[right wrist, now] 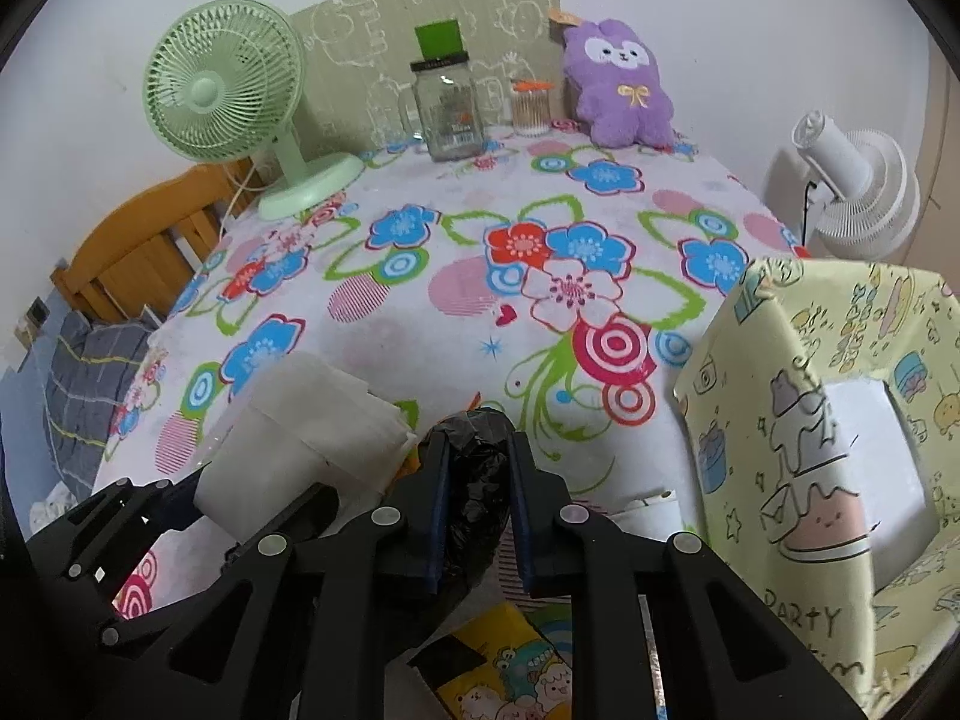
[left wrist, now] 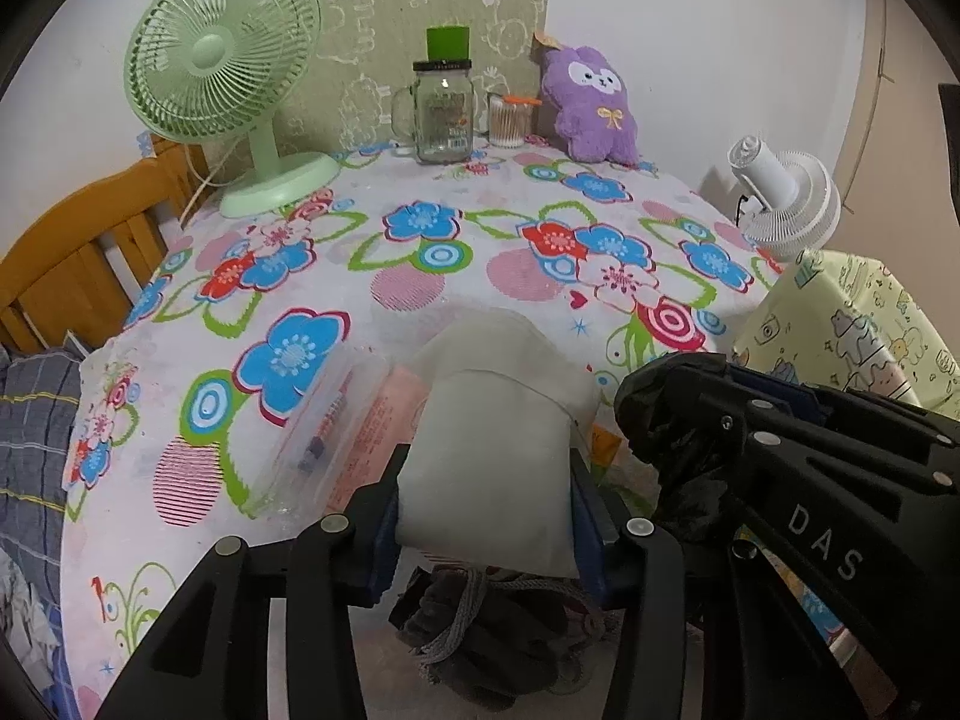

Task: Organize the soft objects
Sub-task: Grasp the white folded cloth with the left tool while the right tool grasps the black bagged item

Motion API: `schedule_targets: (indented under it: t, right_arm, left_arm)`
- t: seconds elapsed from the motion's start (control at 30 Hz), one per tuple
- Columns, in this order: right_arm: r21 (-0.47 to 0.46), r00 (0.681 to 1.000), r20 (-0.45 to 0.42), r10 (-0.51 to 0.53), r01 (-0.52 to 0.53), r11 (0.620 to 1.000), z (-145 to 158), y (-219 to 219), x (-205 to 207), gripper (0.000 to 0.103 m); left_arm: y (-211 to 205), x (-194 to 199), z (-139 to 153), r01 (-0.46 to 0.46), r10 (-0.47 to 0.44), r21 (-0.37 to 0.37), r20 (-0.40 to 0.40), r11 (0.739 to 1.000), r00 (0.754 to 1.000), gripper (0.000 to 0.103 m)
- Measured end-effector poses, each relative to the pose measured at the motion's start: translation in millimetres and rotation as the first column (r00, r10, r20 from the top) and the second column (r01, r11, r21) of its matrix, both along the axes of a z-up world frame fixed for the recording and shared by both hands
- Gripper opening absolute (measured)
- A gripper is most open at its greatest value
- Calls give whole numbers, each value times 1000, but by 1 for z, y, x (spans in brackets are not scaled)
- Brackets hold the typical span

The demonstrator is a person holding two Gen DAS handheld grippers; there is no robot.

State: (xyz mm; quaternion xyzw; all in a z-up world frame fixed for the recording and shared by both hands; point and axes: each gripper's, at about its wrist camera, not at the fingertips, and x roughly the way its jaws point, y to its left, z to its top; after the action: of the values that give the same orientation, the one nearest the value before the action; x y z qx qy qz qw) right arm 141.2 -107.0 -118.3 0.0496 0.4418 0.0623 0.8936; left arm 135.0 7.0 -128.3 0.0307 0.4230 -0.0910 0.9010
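At the near edge of the table (left wrist: 420,276), over the flowered cloth, both tongs are loaded — the left tongs (left wrist: 486,504) are closed around a white folded cloth bundle (left wrist: 486,432), pads pressing its 2 sides, and the right tongs (right wrist: 477,480) are clamped on a crumpled black plastic bag (right wrist: 474,468) that bulges out past the fingertips. In the right wrist view the bundle sits just left of the black bag, near but not clearly touching. Under the left tongs lies a dark grey corded fabric piece (left wrist: 480,624), loose on the table; beside the bundle are a clear plastic package (left wrist: 312,438) and a pink pack (left wrist: 384,426). To the right stands a yellow cartoon-print box (right wrist: 780,420) with its open side showing a pale interior — likely the drop spot, though that is a guess. Step in hand, as I read it: both soft items gripped and held low above the table, carry-to-container phase, nothing placed yet. Next move calls for swinging the right tongs toward the box opening first, clearing its near wall, then releasing; the left follows. Risk: the bag is slippery and only partly pinched, so it may sag or snag on the box edge. A purple plush (right wrist: 618,90) waits at the far edge, untouched.
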Motion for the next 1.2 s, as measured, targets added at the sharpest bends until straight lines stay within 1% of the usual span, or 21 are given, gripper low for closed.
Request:
schedule_targets:
  t: [0.3,0.63,0.8,1.03,1.2]
  right_arm:
    - [2,999,47,24,-24,1000,21,1,-9,21]
    - [-4,991,125,51,-51,999,54,-1,-28,21]
    - [-8,986,157,61,-60,998,68,-4,-38,21]
    - [-7,979,193,66,-66,998,83,-13,-51,21]
    - [-11,976,205,70,-69,998,89,-22,-57,21]
  left_arm:
    - [-1,-11,22,-20,20,0,52,1000,998,48]
    - [-4,-26,45,-36,38,-18,87,999,996,48]
    - [-9,-35,58,-36,38,-22,119,999,992,48]
    - [-21,-47,73,-33,36,-17,159,999,987,48]
    - [-30,-52,79,-28,31,-21,172,999,985,48]
